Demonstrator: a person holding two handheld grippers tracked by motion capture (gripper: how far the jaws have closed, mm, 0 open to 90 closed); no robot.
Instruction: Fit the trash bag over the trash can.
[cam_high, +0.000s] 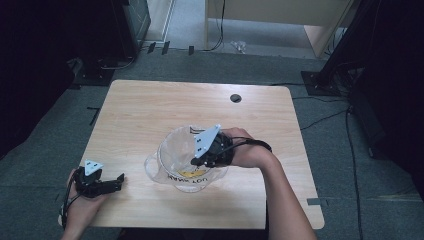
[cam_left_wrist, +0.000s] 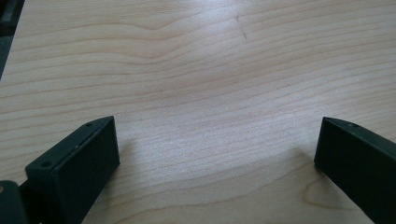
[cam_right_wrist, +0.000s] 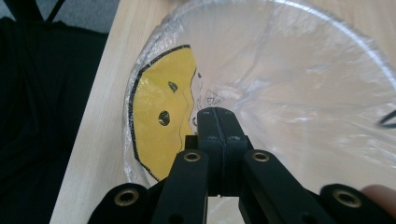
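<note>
A clear round bowl (cam_high: 175, 150) wrapped in thin clear plastic film stands near the middle of the wooden table (cam_high: 145, 110). The film (cam_right_wrist: 303, 84) carries a yellow smiley face print (cam_right_wrist: 156, 116) on the side nearest the front edge. My right gripper (cam_high: 196, 161) hangs over the bowl's opening, pointing toward the front-left rim. Its jaws (cam_right_wrist: 217, 115) are pressed together. I cannot tell whether any film is pinched between them. My left gripper (cam_high: 118, 181) rests at the table's front left corner, open (cam_left_wrist: 217, 133), with bare wood between its fingers.
A small dark round hole (cam_high: 235, 98) sits near the table's far edge. Grey carpet surrounds the table, with cables (cam_high: 325, 117) on the right and black stands (cam_high: 320, 80) at the back. The table's front edge runs close below the bowl.
</note>
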